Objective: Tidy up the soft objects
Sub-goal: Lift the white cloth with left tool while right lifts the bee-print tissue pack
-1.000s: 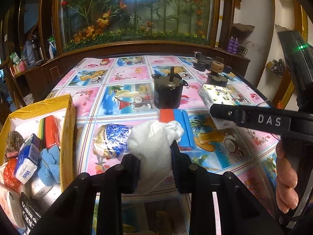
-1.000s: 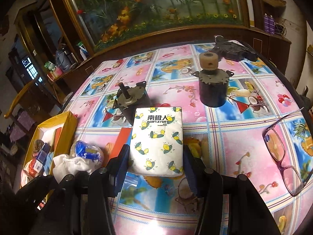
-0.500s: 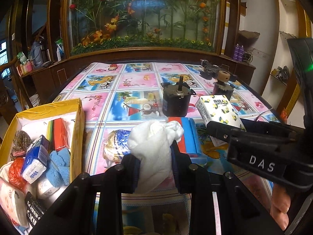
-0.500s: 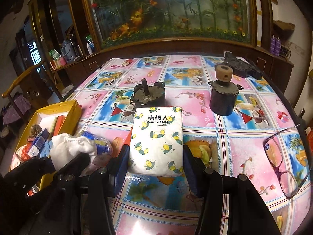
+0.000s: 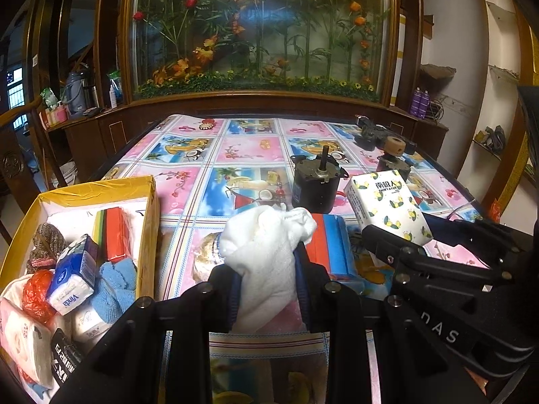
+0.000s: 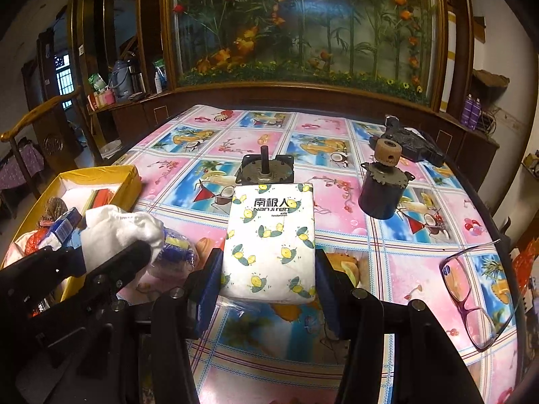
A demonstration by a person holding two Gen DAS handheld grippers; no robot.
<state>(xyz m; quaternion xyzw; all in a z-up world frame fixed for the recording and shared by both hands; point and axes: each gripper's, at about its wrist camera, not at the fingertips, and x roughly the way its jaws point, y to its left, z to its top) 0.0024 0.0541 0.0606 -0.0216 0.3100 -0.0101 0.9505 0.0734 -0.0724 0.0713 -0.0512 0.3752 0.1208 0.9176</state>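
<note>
Two handheld grippers above a worktop point(image 6: 421, 256) spread with a glossy pink-and-blue picture cloth, before a tall glass case of artificial flowers point(image 5: 262, 30). Left gripper point(image 5: 267, 279) clamped tight on a crumpled white cloth point(image 5: 266, 245), bunched up between its dark fingers point(image 5: 301, 279) and lifted clear of the cloth-covered surface. Right gripper point(image 6: 267, 279) gripping a soft white tissue pack printed with yellow lemons point(image 6: 271, 242), blue-padded fingers point(image 6: 209, 282) pressed against its two long sides, the pack tilted up off the worktop.

At the worktop's left edge, an open yellow cardboard box point(image 5: 148, 235) crowded with soft goods: a blue-and-white tissue packet point(image 5: 74, 272), a light blue fuzzy cloth point(image 5: 116, 286), an orange-red plastic bag point(image 5: 37, 296), a rainbow-striped sponge block point(image 5: 113, 232). Just beyond the left gripper, lying flat, a blue-and-red sponge pad point(image 5: 331, 245) and a clear bag with blue contents point(image 6: 177, 252).

Toward the middle of the worktop, a black cylindrical motor with an upright shaft point(image 5: 315, 181); to its right, a second dark motor topped by a tan wooden wheel point(image 6: 384, 185). At the right edge, purple-framed glasses point(image 6: 471, 296) lying folded open; in the far right corner, a dark metal part point(image 6: 411, 144).
</note>
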